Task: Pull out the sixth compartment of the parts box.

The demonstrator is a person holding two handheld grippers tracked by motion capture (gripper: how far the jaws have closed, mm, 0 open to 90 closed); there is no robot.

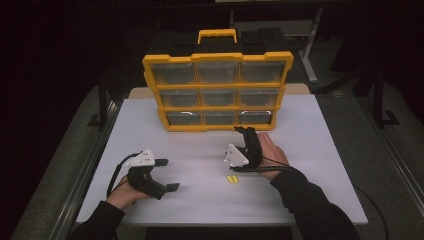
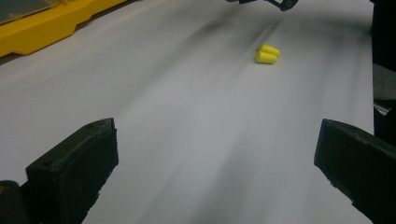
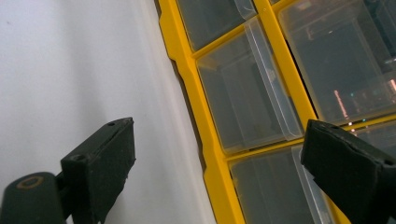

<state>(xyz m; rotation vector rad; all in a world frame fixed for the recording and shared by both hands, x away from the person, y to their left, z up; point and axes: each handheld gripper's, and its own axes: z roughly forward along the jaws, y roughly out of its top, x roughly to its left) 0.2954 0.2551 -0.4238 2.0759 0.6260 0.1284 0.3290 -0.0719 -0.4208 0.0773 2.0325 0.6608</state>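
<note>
Two small yellow foam earplugs (image 1: 232,179) lie touching each other on your white tabletop (image 1: 200,200), just in front of your right gripper (image 1: 246,133) and well to the right of your left gripper (image 1: 167,174). Your left fingers (image 2: 74,172) are spread wide and hold nothing, aimed across the tabletop at the earplugs. Your right fingers (image 3: 100,161) are also wide apart and empty, close before the bottom row of clear drawers in the upright yellow plastic organiser case (image 1: 218,90).
</note>
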